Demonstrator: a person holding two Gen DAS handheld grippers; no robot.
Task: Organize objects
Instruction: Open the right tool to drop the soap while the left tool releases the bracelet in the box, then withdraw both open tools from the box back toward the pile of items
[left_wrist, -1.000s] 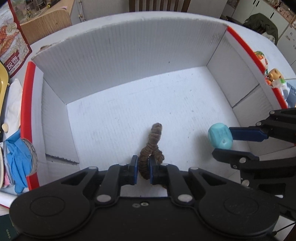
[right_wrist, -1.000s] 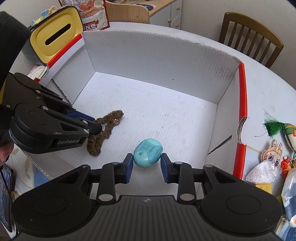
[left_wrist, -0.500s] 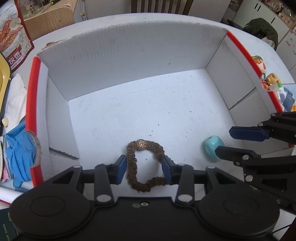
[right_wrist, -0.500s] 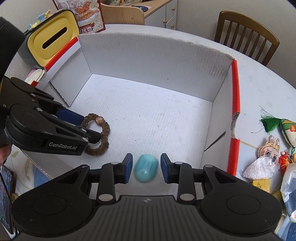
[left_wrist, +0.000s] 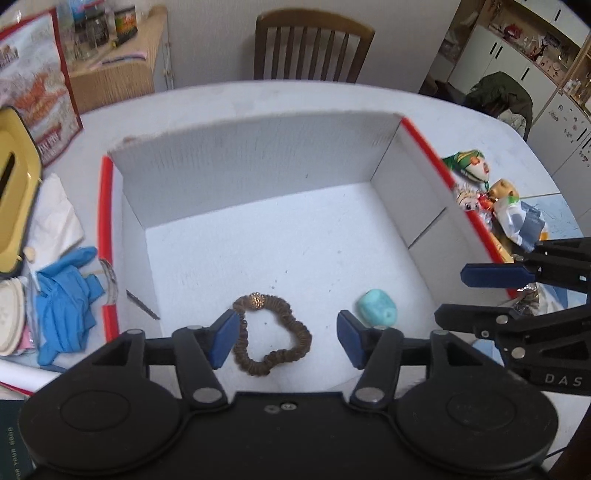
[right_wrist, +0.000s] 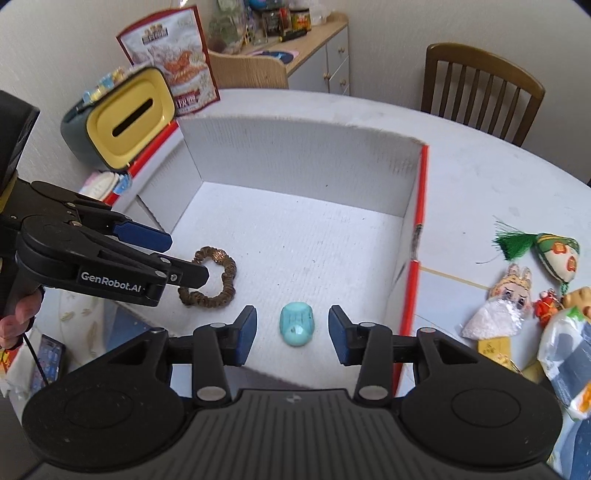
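Note:
A brown hair scrunchie with a gold bead lies on the floor of the white cardboard box, near its front edge. It also shows in the right wrist view. A small turquoise object lies to its right, also seen in the right wrist view. My left gripper is open and empty, raised above the scrunchie. My right gripper is open and empty, raised above the turquoise object.
The box has red-edged side walls. Left of it lie blue gloves, white tissue and a yellow-topped bin. Right of it lie small plush charms and packets. A wooden chair stands behind the round table.
Both grippers opened and let go of the scrunchie and the turquoise object, which now lie on the box floor. Both grippers have lifted up and back.

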